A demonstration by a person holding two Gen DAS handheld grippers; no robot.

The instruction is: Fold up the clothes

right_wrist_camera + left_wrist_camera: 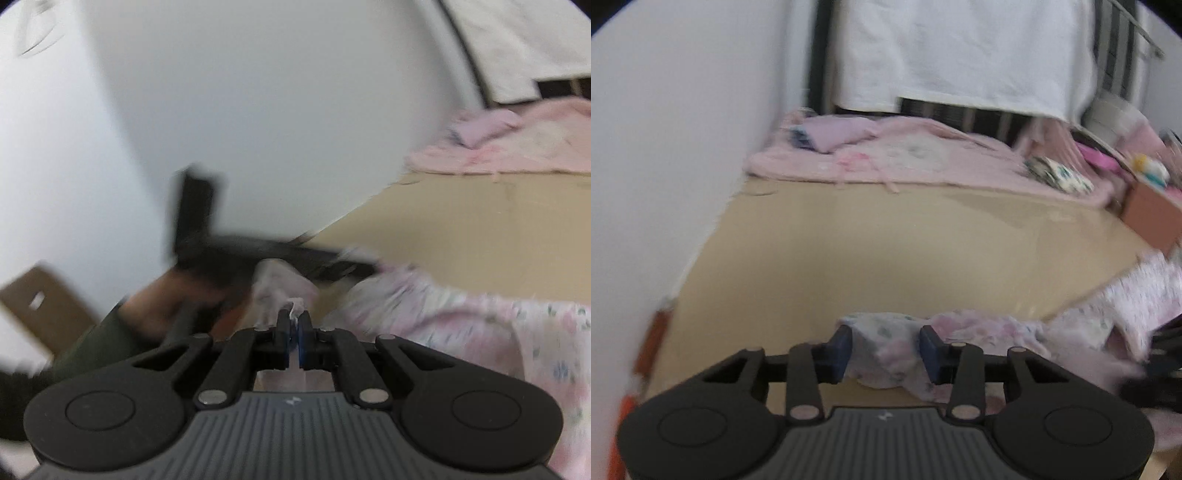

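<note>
Visibly, left gripper (885, 350) fingers spread around floral garment (997, 328); right gripper (294, 325) pinches its edge.

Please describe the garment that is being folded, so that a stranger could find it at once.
Find the tan mat beside the white wall. On its near edge lies the garment, with both grippers at it. Unlike the plain pink blanket at the far end, it is pale pink with a small flower print.
</note>
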